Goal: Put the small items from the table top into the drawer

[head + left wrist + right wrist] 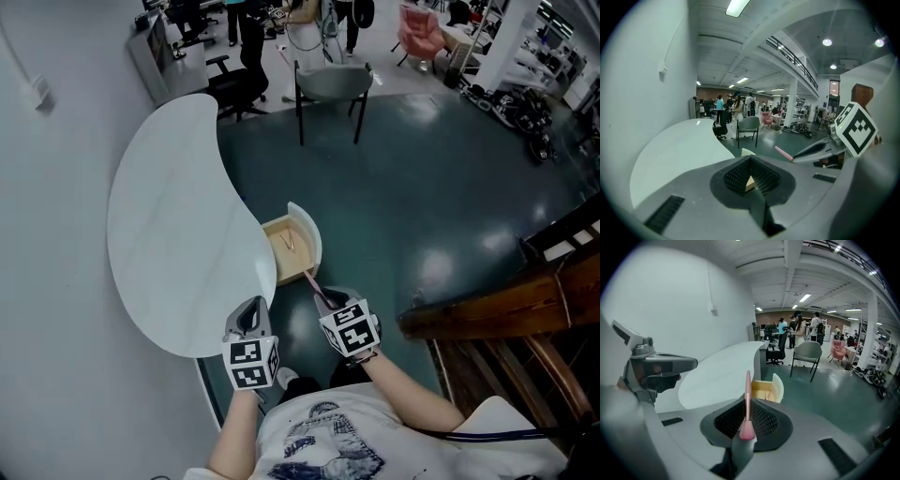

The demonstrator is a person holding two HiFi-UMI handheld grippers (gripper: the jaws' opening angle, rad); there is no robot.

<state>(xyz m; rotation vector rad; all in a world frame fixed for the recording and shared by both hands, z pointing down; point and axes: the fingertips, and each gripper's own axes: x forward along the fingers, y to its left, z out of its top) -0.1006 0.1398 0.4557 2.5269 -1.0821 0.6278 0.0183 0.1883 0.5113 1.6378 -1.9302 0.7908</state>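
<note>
Right claw (749, 416): clamped on a slim pink stick (748, 394), pinched near its thicker end, with most of the length jutting forward toward the drawer (309, 234); left claw (751, 179): drawn narrow, nothing between the jaws, hanging short of the drawer at the near edge of the bench (178, 234); pink stick itself short of the drawer, tip aimed at its open mouth, above the floor (412, 197) and not yet over the tray

Drawer pulled out from under the bench rim, pale wooden inside, one thin item (289, 242) already lying in it; bench top beside the drawer apparently bare of other small things

Likely trouble: with so short a hold on so long a stick, a swing or pivot in the pads on any knock; a tip caught on the drawer's near wall or its curved white front if brought in too low; a release short of the drawer, hence a drop to the floor and a roll away; a steep entry, leaving the stick propped over the rim and blocking closure

Writing: none legible; only black-and-white square patterns on the marker cubes (351, 330); print on the shirt (319, 441) too blurred to read
</note>
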